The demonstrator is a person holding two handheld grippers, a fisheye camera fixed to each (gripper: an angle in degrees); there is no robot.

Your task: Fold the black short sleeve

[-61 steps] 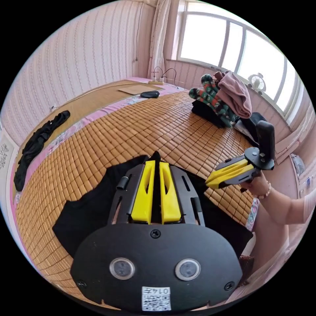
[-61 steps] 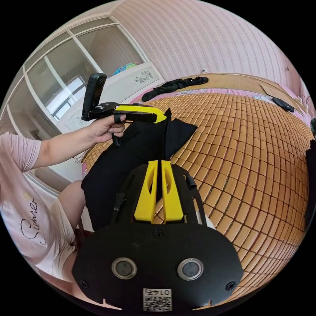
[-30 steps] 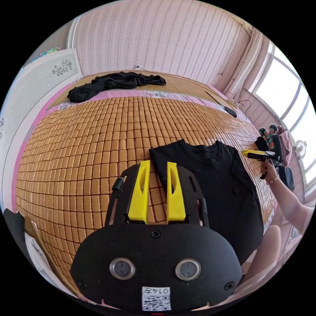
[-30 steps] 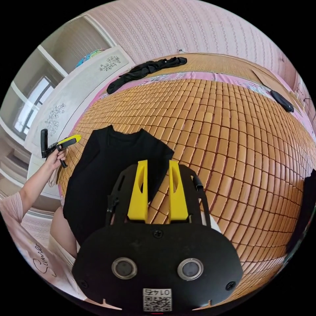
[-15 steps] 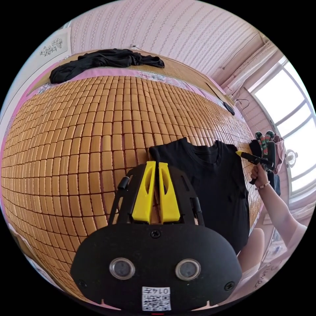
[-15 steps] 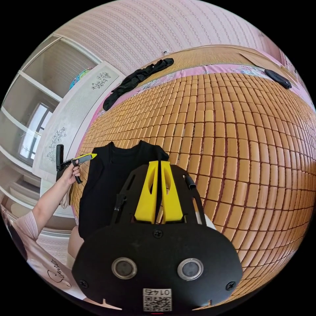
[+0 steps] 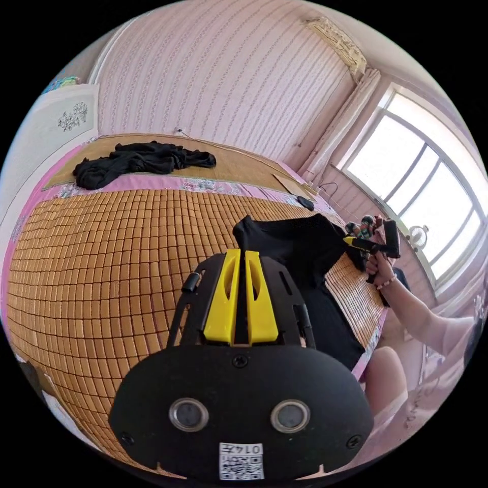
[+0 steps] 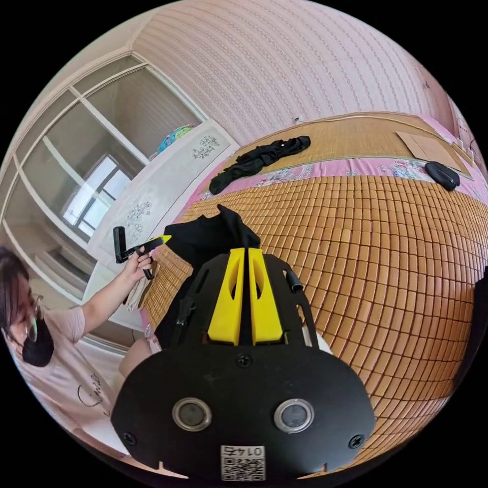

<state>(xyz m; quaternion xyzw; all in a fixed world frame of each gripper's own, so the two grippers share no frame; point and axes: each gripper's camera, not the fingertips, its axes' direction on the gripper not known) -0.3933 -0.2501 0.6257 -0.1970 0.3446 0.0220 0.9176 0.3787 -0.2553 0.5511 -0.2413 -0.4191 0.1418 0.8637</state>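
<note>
The black short sleeve shirt [image 7: 305, 244] hangs stretched between the two grippers, its upper part raised off the bamboo mat [image 7: 117, 244] and its lower part draped over the bed's near edge. In the left gripper view my left gripper [image 7: 240, 254] is shut on one shoulder corner, and the right gripper [image 7: 351, 240] grips the other corner at the right. In the right gripper view my right gripper [image 8: 243, 251] is shut on the shirt [image 8: 203, 236]. The left gripper [image 8: 163, 238] holds its far corner, at the left.
A crumpled black garment [image 7: 137, 160] [image 8: 259, 157] lies at the far side of the mat [image 8: 386, 244]. A small black case [image 8: 441, 175] rests near the wall. A white cabinet [image 8: 152, 193] stands beside the bed. The person stands at the near edge.
One second ago the shirt lay flat with both grippers open over its shoulders. Both then shut on the shoulder corners, and now they have raised the shirt's top off the mat.
</note>
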